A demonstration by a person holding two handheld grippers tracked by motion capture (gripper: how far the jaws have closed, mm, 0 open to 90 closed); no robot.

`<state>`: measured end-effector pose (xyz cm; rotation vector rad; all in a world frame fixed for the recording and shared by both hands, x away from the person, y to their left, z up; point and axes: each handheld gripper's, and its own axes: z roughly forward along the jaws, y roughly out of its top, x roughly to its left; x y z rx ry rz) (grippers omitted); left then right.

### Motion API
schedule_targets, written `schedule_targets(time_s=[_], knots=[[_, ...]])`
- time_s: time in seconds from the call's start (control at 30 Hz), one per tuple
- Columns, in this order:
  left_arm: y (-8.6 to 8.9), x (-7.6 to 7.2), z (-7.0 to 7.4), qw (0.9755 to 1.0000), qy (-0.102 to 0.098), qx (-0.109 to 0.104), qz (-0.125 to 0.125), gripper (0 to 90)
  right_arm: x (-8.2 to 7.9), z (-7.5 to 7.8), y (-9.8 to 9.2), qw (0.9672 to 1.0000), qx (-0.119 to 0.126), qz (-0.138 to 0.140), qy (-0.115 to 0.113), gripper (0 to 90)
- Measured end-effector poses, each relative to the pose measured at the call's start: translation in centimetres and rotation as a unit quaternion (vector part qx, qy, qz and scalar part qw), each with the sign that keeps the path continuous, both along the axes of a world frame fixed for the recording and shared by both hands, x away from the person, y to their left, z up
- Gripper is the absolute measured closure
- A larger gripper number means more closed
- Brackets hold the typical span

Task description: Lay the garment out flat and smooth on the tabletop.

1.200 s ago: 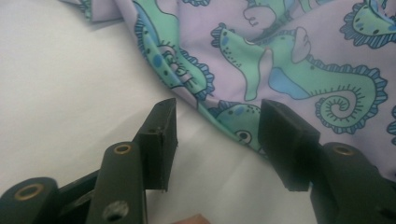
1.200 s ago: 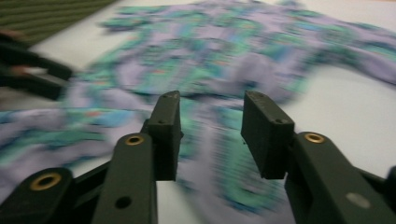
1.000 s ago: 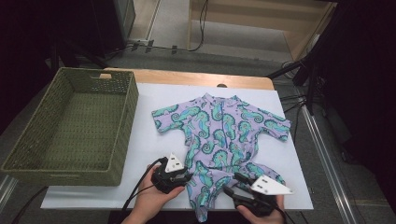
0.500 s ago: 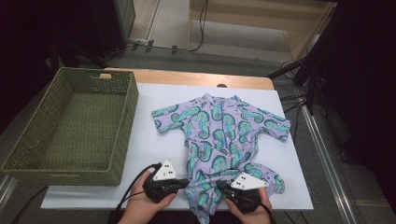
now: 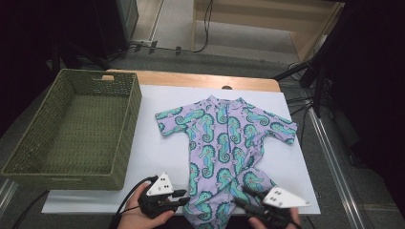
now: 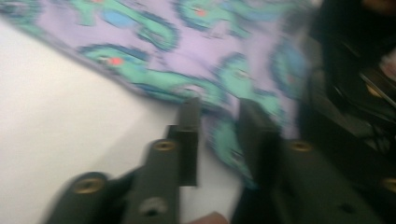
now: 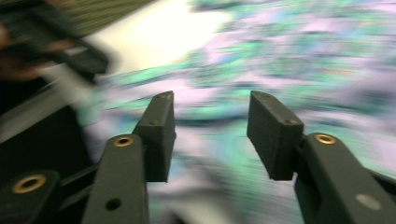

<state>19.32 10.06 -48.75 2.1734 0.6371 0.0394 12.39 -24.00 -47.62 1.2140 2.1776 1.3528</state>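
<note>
Beyond both tongs, across the white tabletop (image 5: 157, 157), lies the child's seahorse-print swimsuit (image 5: 224, 143), spread flat with its collar farthest from the hands and its leg ends nearest them. Off to the far side of the left tongs (image 5: 179, 197) stands an empty woven basket (image 5: 71, 129), well apart from the cloth.

That suit looks light, thin and limp, a stretchy knit that I'd expect to sag and slide over itself rather than keep any shape; a pinch on a single layer would likely drag the rest along. The hemmed leg ends seem the surest places to take hold, being doubled and firm.

Left tongs have just been opening, jaws apart over the edge of one leg, nothing pinched between them. Right tongs (image 5: 243, 202) have just been opening too, jaws spread above the other leg, not pressing on it.
</note>
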Motion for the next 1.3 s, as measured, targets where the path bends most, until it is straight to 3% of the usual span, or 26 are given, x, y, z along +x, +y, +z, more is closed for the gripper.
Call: schedule_targets(time_s=[0.07, 0.1, 0.17, 0.2, 0.27, 0.3, 0.33, 0.37, 0.47, 0.5, 0.53, 0.63, 0.67, 0.7, 0.8, 0.83, 0.9, 0.97, 1.03, 1.1, 1.17, 1.2, 1.23, 1.3], knots=[[-0.2, 0.5, -0.3, 0.9999, -0.006, 0.007, 0.013, 59.0, 0.7, -0.2, -2.4, 0.9982, -0.016, -0.058, -0.001, 42.9], [-0.4, 0.8, -0.4, 0.9997, -0.011, 0.009, 0.017, 57.9, 1.7, -1.0, -4.3, 0.9936, -0.042, -0.103, 0.021, 35.9], [-0.9, 1.3, -0.6, 0.9995, -0.019, 0.010, 0.022, 56.9, 2.5, -2.1, -5.5, 0.9888, -0.060, -0.131, 0.040, 35.7], [-1.2, 1.6, -0.7, 0.9994, -0.025, 0.015, 0.022, 56.9, 2.5, -2.1, -5.5, 0.9888, -0.060, -0.131, 0.040, 35.7], [-2.0, 2.2, -1.0, 0.9990, -0.030, 0.026, 0.022, 57.1, 3.2, -3.3, -5.9, 0.9852, -0.070, -0.140, 0.070, 41.1], [-2.4, 2.5, -1.2, 0.9987, -0.031, 0.032, 0.023, 57.2, 3.4, -3.8, -5.9, 0.9844, -0.076, -0.137, 0.079, 50.3], [-2.8, 2.8, -1.4, 0.9985, -0.033, 0.037, 0.023, 60.0, 3.4, -4.5, -5.7, 0.9856, -0.067, -0.121, 0.097, 69.5], [-3.1, 3.0, -1.5, 0.9985, -0.033, 0.036, 0.024, 62.0, 3.2, -4.7, -5.6, 0.9862, -0.065, -0.114, 0.101, 77.4], [-3.8, 3.6, -1.9, 0.9981, -0.036, 0.041, 0.030, 68.6, 2.6, -4.4, -5.5, 0.9869, -0.066, -0.109, 0.099, 84.0], [-4.0, 3.7, -2.1, 0.9980, -0.034, 0.044, 0.031, 73.8, 1.7, -3.8, -5.7, 0.9884, -0.059, -0.104, 0.094, 84.9], [-4.2, 3.8, -2.3, 0.9979, -0.032, 0.046, 0.031, 73.8, 1.7, -3.8, -5.7, 0.9884, -0.059, -0.104, 0.094, 84.9], [-4.5, 3.9, -2.4, 0.9976, -0.039, 0.049, 0.029, 79.9, -1.0, -2.8, -6.0, 0.9913, -0.046, -0.093, 0.080, 85.0], [-4.6, 4.0, -2.4, 0.9974, -0.042, 0.052, 0.027, 79.9, -1.0, -2.8, -6.0, 0.9913, -0.046, -0.093, 0.080, 85.0], [-4.5, 4.1, -2.4, 0.9976, -0.038, 0.050, 0.031, 82.4, -2.3, -2.4, -6.2, 0.9922, -0.042, -0.091, 0.074, 85.0], [-4.4, 4.4, -2.5, 0.9979, -0.029, 0.045, 0.036, 85.6, -3.6, -2.0, -6.5, 0.9925, -0.039, -0.093, 0.068, 84.9], [-4.4, 4.4, -2.5, 0.9979, -0.028, 0.045, 0.037, 88.4, -5.0, -1.6, -6.9, 0.9929, -0.027, -0.095, 0.067, 84.8], [-4.4, 4.6, -2.6, 0.9982, -0.023, 0.041, 0.038, 89.2, -5.7, -1.4, -7.2, 0.9934, -0.024, -0.093, 0.063, 84.3], [-4.6, 4.7, -2.6, 0.9984, -0.018, 0.040, 0.036, 89.4, -6.9, -1.0, -7.6, 0.9952, -0.009, -0.080, 0.055, 75.9], [-4.6, 4.9, -2.6, 0.9985, -0.013, 0.040, 0.034, 89.5, -7.9, -0.2, -8.7, 0.9960, 0.028, -0.078, 0.032, 57.7], [-4.5, 5.0, -2.6, 0.9987, -0.009, 0.037, 0.034, 89.5, -7.6, 0.2, -9.7, 0.9944, 0.049, -0.090, 0.025, 53.4], [-4.5, 5.0, -2.6, 0.9987, -0.012, 0.037, 0.034, 89.5, -7.2, 0.3, -10.1, 0.9931, 0.053, -0.102, 0.027, 52.9], [-4.5, 5.0, -2.6, 0.9986, -0.013, 0.039, 0.032, 89.5, -5.7, 0.1, -10.5, 0.9914, 0.047, -0.115, 0.040, 51.6], [-4.5, 5.0, -2.6, 0.9987, -0.011, 0.038, 0.033, 89.5, -5.7, 0.1, -10.5, 0.9914, 0.047, -0.115, 0.040, 51.6], [-4.4, 5.0, -2.6, 0.9988, -0.008, 0.035, 0.035, 89.5, -3.6, -0.8, -10.4, 0.9891, 0.029, -0.126, 0.072, 48.8]])
